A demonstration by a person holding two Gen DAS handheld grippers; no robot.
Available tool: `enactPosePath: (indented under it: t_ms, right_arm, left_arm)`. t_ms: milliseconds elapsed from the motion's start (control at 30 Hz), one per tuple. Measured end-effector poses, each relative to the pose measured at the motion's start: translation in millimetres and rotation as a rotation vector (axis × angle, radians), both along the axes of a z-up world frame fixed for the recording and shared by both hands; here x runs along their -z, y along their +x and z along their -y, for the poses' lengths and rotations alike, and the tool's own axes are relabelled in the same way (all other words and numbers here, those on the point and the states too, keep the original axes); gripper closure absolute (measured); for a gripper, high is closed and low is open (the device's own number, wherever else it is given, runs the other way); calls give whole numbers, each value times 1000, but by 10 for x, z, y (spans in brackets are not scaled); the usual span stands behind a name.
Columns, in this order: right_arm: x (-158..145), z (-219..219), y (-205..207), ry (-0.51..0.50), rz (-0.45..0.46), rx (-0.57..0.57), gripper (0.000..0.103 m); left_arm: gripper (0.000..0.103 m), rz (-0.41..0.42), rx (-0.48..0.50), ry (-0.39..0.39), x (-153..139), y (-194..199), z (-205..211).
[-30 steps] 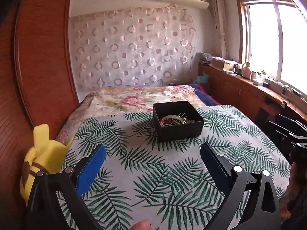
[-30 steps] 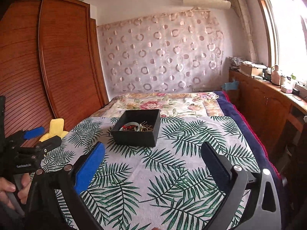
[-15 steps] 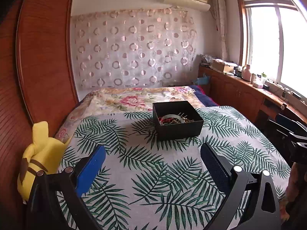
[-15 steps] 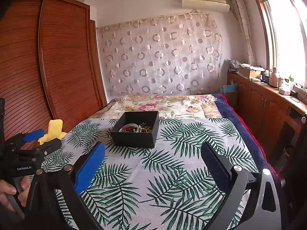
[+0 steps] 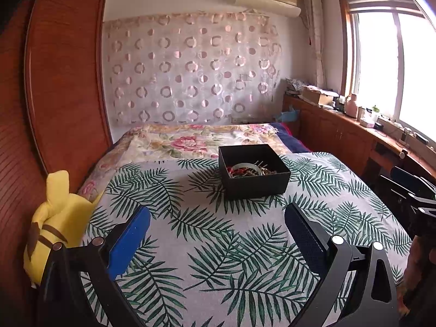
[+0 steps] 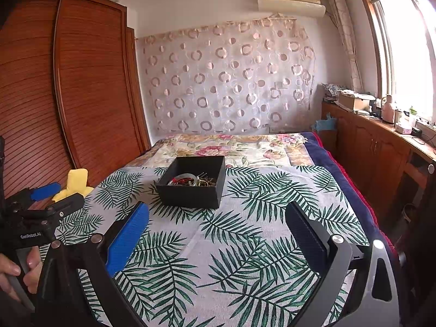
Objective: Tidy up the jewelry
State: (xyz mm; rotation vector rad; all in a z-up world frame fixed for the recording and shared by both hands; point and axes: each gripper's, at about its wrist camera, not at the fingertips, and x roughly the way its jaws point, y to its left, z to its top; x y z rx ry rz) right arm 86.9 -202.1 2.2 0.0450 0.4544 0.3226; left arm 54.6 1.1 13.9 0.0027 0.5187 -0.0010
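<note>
Currently listed, item one: the jewelry point(image 5: 249, 170), a tangled heap of a pale bangle, red cord, beads and thin metal pieces, lying inside the black box point(image 5: 256, 188); individual pieces are too small to separate. The heap sits toward the box's near half in the right wrist view point(image 6: 192, 181). Item two: the box point(image 6: 190, 196), open-topped, square, resting flat on the bed point(image 5: 218, 245) at about mid-width, just on the near side of the line where the palm-leaf cover meets the floral blanket. No jewelry shows on the cover outside the box. Item three: the left claw point(image 5: 216, 234), fingers spread wide, nothing between them, held above the foot end of the bed; the box lies ahead of it and somewhat to its right. Item four: the right claw point(image 6: 216, 231), likewise spread and empty; the box lies ahead and slightly to its left, so the box stands between the two lines of sight, neither claw plainly the nearer. The jewelry already lying in the box fits either a collected lot or a lot awaiting sorting. Item five: a yellow plush toy point(image 5: 57, 223) at the bed's left edge, against the wooden wardrobe point(image 6: 81, 95).
</note>
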Motion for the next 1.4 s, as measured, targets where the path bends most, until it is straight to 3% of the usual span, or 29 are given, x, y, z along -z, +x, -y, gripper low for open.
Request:
enactPosePath:
  t_ms: [1400]
  right_arm:
    - [31,-9,26,-2,-10,-1,2]
  left_arm:
    - [8,23,-3,-1,-108,-34,39]
